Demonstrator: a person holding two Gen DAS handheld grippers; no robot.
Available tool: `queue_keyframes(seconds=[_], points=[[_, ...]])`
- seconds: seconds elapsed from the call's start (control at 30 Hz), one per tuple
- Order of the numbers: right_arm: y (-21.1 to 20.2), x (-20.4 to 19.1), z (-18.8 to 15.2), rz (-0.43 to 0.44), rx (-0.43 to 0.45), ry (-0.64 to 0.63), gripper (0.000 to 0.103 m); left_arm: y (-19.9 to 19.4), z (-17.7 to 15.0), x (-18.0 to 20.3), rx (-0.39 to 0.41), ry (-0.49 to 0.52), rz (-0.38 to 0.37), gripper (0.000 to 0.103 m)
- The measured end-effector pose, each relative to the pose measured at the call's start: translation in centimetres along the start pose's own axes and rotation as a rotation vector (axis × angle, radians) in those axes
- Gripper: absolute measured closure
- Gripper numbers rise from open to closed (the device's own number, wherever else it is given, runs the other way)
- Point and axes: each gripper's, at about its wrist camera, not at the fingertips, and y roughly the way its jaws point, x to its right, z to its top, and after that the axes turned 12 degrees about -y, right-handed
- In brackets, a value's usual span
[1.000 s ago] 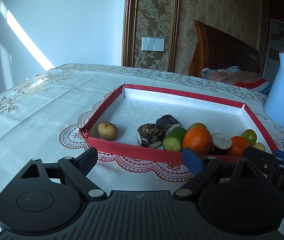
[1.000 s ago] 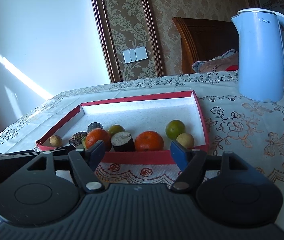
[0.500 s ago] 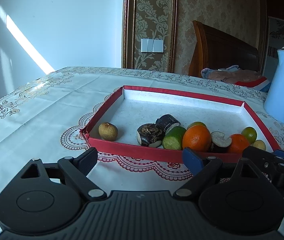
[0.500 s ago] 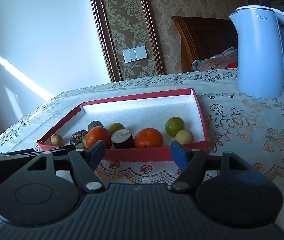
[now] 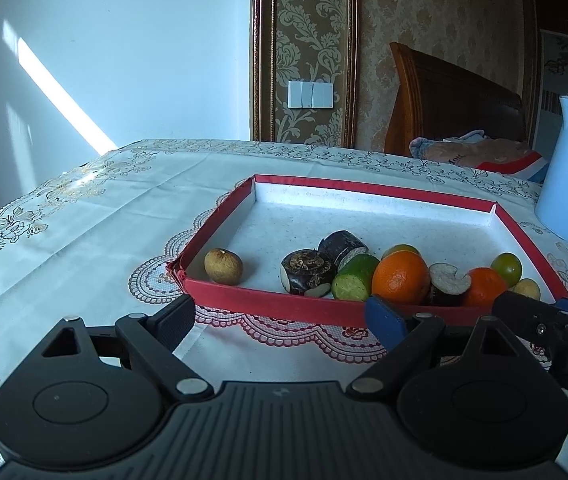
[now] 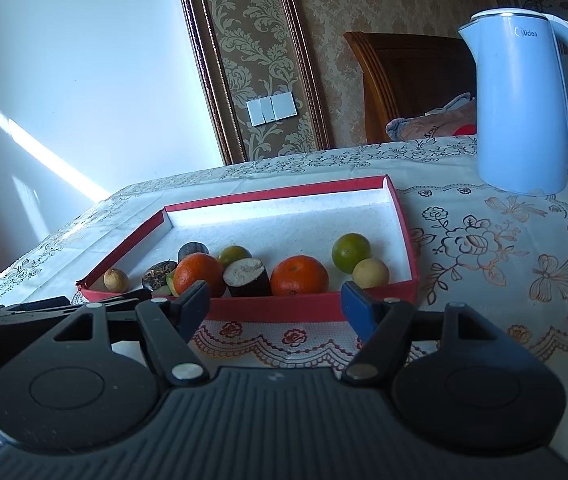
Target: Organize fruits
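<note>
Inside the red tray [image 5: 268,307] on the counter's [image 5: 84,224] lace-patterned cloth, all the fruit lies along the near wall. Leftmost in the tray sits a small brown longan [image 5: 223,266], alone near the near-left corner. Next come two dark water chestnuts [image 5: 307,272], a cut cucumber piece [image 5: 353,278] and a large orange [image 5: 400,278] — these crowd together, with a greenish citrus [image 6: 232,255] just behind the orange. Right of the orange lies a dark chunk with a pale cut face [image 6: 247,278], then a second orange [image 6: 299,275]. Toward the tray's right wall rest a green lime [image 6: 350,252] and a small yellow fruit [image 6: 370,273], touching or nearly so. Beyond the tray's far-right corner stands a pale blue kettle [image 6: 523,104].

Just short of the tray's near wall, the left gripper [image 5: 280,314] hovers with jaws spread wide and nothing between them. The right gripper [image 6: 274,302] — beside it, nearer the tray's right half — has jaws parted a little less, also empty.
</note>
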Motion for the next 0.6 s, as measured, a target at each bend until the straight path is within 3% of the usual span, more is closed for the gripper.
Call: queue_keyframes(seconds=[0.3,0.4,0.6], points=[[0.01,0.03,0.01,0.001,0.001,0.001,0.032,-0.05,-0.06,0.04,0.011,0.007,0.007,0.011],[0.00,-0.05,0.00,-0.001,0.000,0.000,0.024,-0.15,-0.10,0.15,0.015,0.010,0.008,0.011],[-0.14,-0.13,-0.02,0.000,0.002,0.000,0.024,-0.31,-0.21,0.36,0.033,0.024,0.006,0.011]])
